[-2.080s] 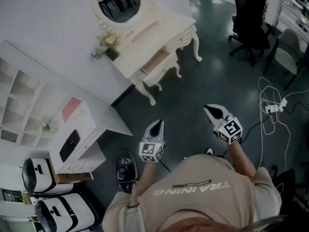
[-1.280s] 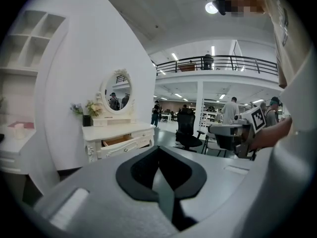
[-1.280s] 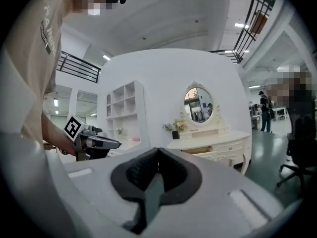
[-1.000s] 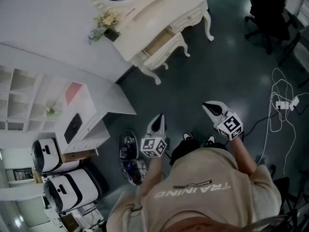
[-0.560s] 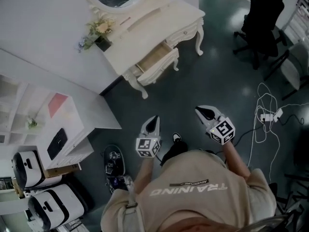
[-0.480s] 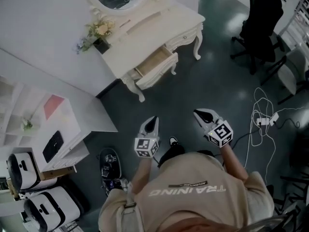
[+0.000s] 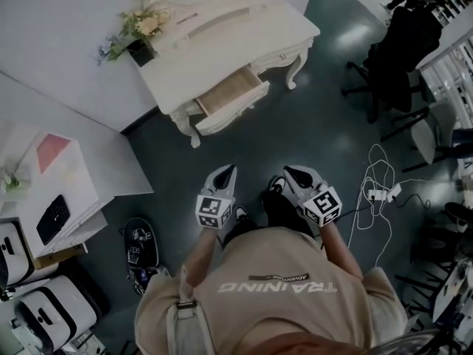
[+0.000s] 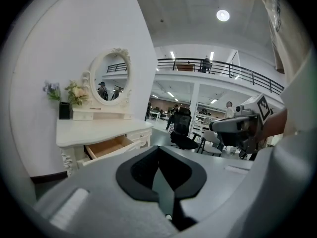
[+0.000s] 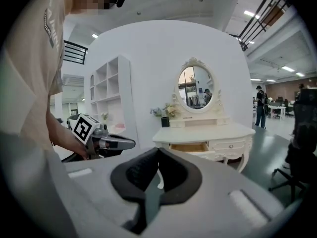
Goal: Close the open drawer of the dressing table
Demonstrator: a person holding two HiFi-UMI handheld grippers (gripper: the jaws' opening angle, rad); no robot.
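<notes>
Two empty tools with jaws together, left gripper (image 7: 228, 170) and right gripper (image 7: 289, 172), hang well short of the open drawer (image 7: 230, 95) of the far dressing table (image 7: 222, 41); an off-centre push could jam it.

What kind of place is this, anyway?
Probably a staged bedroom corner inside a big open office or lab: a white dressing table with an oval mirror, an office chair and a railed mezzanine beyond.

Open-plan office hall, railed mezzanine (image 8: 218, 68) ahead of the left claw (image 7: 227, 171), office chairs (image 7: 395, 54), floor cables (image 7: 378, 194) right of the right claw (image 7: 290, 171)
</notes>
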